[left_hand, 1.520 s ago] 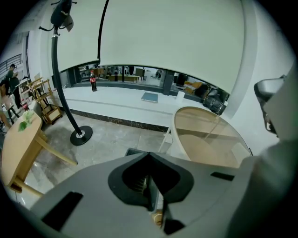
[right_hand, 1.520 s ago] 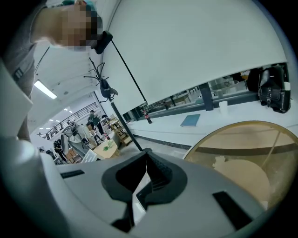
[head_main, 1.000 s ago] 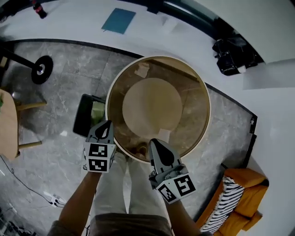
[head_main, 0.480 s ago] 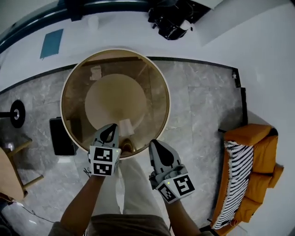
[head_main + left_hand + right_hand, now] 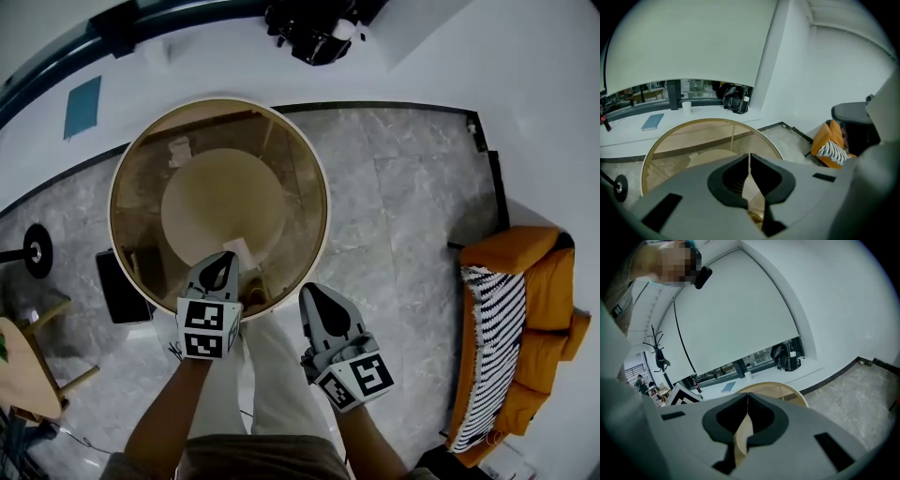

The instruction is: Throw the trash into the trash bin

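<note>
At the far left, the dark trash bin (image 5: 120, 286) stands on the floor just beside the round glass table (image 5: 300, 159). A white scrap of paper (image 5: 236, 249) lies on the table near its rim, just ahead of our left gripper (image 5: 217, 266), whose jaws are clenched together on nothing. Our right gripper (image 5: 315, 296), over the floor beside the table, is likewise clenched and empty. An orange sofa (image 5: 511, 253) sits far right.
</note>
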Available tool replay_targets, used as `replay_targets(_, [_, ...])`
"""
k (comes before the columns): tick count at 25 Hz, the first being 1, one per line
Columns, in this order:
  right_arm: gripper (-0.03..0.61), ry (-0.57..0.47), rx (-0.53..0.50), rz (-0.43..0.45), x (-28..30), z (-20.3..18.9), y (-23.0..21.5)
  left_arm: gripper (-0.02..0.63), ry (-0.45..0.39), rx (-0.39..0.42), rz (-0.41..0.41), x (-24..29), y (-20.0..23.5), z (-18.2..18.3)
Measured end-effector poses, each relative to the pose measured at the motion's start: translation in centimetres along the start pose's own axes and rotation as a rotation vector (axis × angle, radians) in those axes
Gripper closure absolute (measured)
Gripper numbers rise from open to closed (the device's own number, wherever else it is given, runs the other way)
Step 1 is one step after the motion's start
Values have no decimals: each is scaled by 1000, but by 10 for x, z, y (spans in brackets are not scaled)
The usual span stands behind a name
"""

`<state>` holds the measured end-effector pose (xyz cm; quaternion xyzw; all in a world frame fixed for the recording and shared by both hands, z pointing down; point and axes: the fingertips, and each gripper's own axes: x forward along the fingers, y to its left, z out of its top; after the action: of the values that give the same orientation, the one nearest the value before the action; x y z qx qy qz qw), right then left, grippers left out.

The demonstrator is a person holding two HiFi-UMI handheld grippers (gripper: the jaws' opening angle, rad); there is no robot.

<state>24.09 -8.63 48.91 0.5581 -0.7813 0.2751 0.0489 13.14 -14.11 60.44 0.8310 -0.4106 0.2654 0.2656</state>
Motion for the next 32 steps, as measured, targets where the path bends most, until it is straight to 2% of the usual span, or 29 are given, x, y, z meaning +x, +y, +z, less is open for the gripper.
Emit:
replay_targets(2, [560,3,2,2,0,0,-3,571,13,-47,6,4,1,-4])
replay_targets(4, [559,7,3,8,1,-1,-5,424,19,-82,16,7,3,-8])
replay_targets(7, [558,17,3,23,4,-3,-7,342,19,-85,59,10,7,-11])
replay_targets(13, [558,41,8,45,12,-10,-12,337,60,-122,83,19,12,-26])
replay_targets(24, [558,117,19,86,32,-42,-23,331,145,-176,147,46,32,-75])
replay_targets(32, [558,173,17,113,49,-65,-25,316,182,-206,113,71,32,-101])
